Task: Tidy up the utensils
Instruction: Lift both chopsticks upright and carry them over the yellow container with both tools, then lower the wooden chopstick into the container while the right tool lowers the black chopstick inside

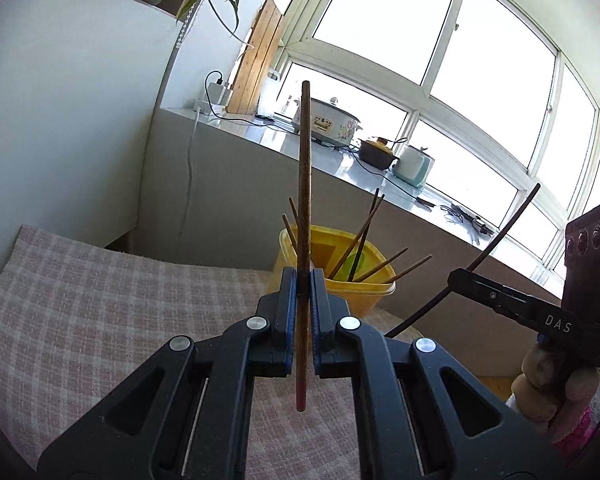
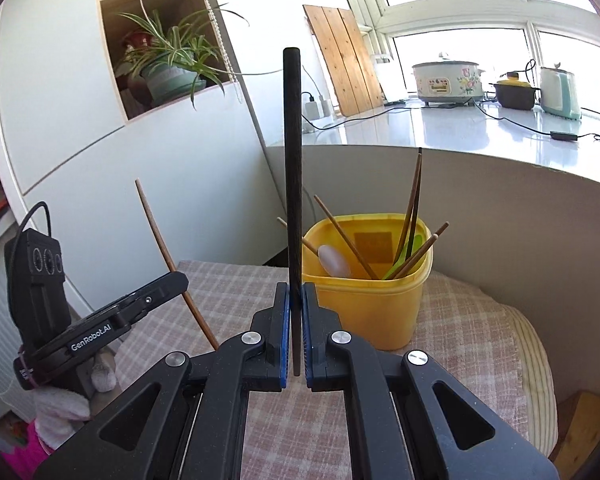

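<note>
Before you, largest first: checked cloth [image 2: 228,292]; yellow tub [image 2: 370,312] standing on it, holding chopsticks; your left gripper [image 1: 304,276] clamped on an upright brown chopstick [image 1: 305,184]; your right gripper [image 2: 296,290] clamped on an upright black chopstick [image 2: 292,160].

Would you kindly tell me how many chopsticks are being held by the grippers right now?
2: a brown chopstick in the left gripper, a black chopstick in the right gripper.
</note>
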`<state>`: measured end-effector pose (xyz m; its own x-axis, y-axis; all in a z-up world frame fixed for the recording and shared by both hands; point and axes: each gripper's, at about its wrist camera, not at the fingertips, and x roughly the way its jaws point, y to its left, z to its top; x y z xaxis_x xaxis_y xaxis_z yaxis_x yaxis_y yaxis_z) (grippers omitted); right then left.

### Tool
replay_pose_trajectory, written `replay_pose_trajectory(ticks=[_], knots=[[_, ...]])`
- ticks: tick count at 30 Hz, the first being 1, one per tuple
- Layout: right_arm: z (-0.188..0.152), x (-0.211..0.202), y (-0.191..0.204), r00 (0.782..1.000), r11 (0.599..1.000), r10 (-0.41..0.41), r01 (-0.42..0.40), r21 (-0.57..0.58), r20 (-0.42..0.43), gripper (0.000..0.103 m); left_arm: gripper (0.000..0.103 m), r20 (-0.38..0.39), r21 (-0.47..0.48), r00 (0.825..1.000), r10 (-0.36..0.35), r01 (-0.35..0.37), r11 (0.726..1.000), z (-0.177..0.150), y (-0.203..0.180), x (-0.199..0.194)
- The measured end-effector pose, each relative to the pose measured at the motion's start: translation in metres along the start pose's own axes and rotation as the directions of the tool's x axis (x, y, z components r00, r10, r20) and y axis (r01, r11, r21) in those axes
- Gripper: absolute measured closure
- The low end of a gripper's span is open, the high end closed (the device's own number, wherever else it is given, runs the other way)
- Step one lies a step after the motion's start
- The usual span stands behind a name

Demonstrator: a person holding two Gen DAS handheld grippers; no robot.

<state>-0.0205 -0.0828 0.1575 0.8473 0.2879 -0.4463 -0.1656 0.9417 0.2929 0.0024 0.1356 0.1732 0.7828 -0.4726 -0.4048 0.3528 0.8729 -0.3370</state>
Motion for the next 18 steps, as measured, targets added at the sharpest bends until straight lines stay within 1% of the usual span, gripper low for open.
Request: replay_pose_trajectory(ticks=[4,8,18], knots=[[0.017,-0.009,-0.008,0.999,1.000,-0.002,0.002,-0.002,0.043,0.099,0.099,0.027,0.000,1.000,-0.010,0.010,1.000,0.012,-0.004,0.006],[0.032,-0.010,-0.012,0.997,1.000,-0.006,0.007,-0.013,0.074,0.099,0.099,0.057,-0.003,0.998,-0.016,0.016,1.000,0.025,-0.007,0.013],[0.058,-0.012,-0.015,0.989,0.999,-0.018,0.024,-0.042,0.146,0.099,0.099,0.138,0.041,0.990,-0.021,0.015,0.999,0.058,-0.026,0.032]])
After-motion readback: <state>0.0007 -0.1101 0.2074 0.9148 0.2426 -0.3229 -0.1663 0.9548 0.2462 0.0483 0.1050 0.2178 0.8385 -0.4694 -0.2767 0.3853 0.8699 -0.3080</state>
